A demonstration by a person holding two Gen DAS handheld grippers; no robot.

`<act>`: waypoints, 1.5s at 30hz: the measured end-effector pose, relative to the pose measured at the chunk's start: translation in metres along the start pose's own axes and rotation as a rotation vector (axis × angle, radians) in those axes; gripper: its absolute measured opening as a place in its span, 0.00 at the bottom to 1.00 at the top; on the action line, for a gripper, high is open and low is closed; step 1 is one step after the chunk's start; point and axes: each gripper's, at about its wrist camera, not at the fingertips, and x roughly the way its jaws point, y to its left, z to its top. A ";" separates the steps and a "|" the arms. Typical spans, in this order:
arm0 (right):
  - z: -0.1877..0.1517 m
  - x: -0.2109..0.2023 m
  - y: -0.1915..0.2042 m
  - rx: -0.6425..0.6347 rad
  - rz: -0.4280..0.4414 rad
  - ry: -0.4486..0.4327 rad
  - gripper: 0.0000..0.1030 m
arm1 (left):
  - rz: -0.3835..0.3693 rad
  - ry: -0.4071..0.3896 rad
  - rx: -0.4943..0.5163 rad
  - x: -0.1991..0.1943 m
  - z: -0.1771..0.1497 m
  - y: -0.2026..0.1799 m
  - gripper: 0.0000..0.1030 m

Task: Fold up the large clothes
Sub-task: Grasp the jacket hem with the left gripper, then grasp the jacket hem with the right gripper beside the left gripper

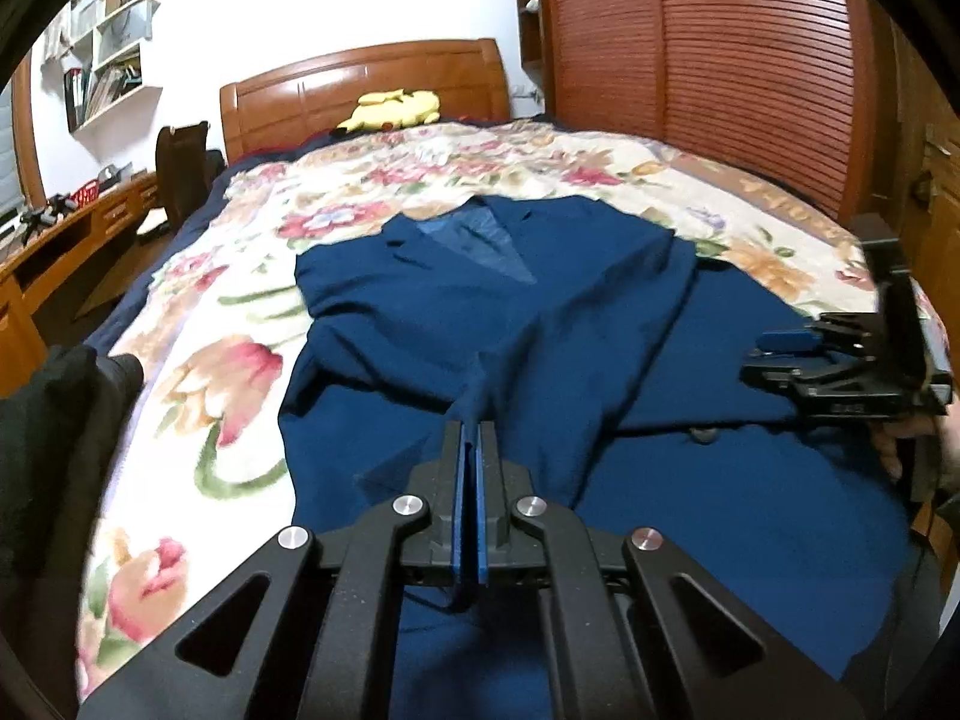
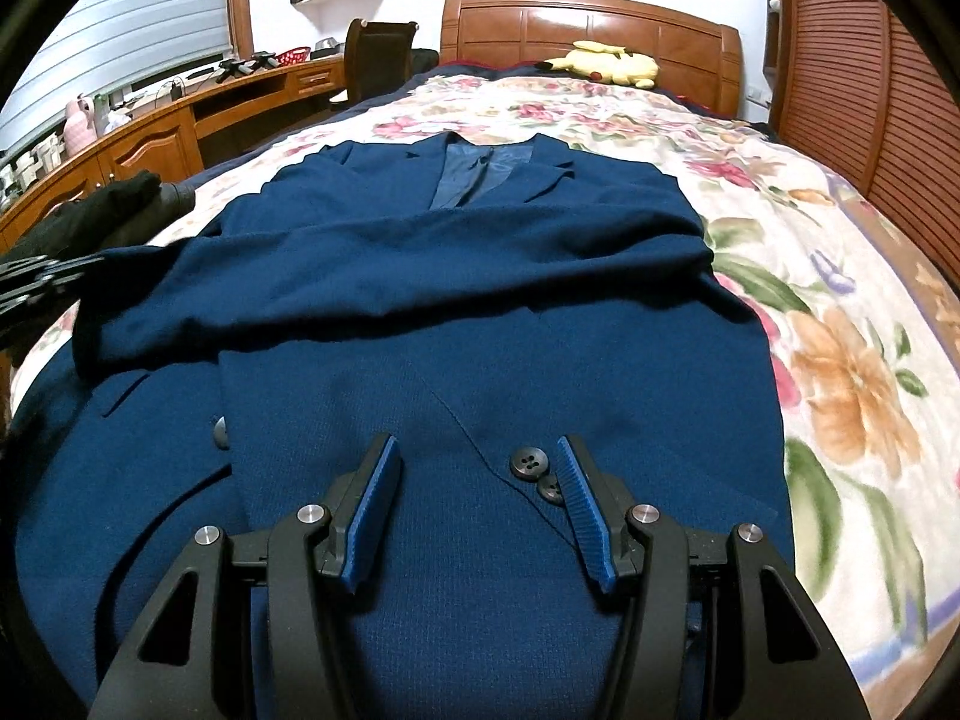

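Left wrist view: my left gripper (image 1: 471, 429) is pinching a fold of the blue jacket (image 1: 540, 330) at lower centre, jaws closed on the cloth. The jacket is lying across the floral bedspread (image 1: 198, 330). My right gripper (image 2: 477, 450) is hovering half-open over the jacket's buttons (image 2: 528, 461).

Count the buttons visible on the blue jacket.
3. On the blue jacket, two buttons overlap beside the right claw: one, one lower. A third peeks out at the front panel's left edge. More may be hidden under folds.
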 end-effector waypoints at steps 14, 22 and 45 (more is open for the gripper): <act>-0.004 -0.038 -0.005 0.016 -0.017 -0.022 0.55 | -0.102 0.000 0.076 -0.033 -0.025 -0.049 0.03; -0.020 -0.086 -0.005 -0.011 -0.052 -0.062 0.55 | -0.117 0.003 0.093 -0.049 -0.042 -0.061 0.03; -0.065 -0.138 -0.032 -0.011 -0.105 -0.010 0.55 | 0.076 -0.008 -0.123 -0.064 -0.080 0.030 0.79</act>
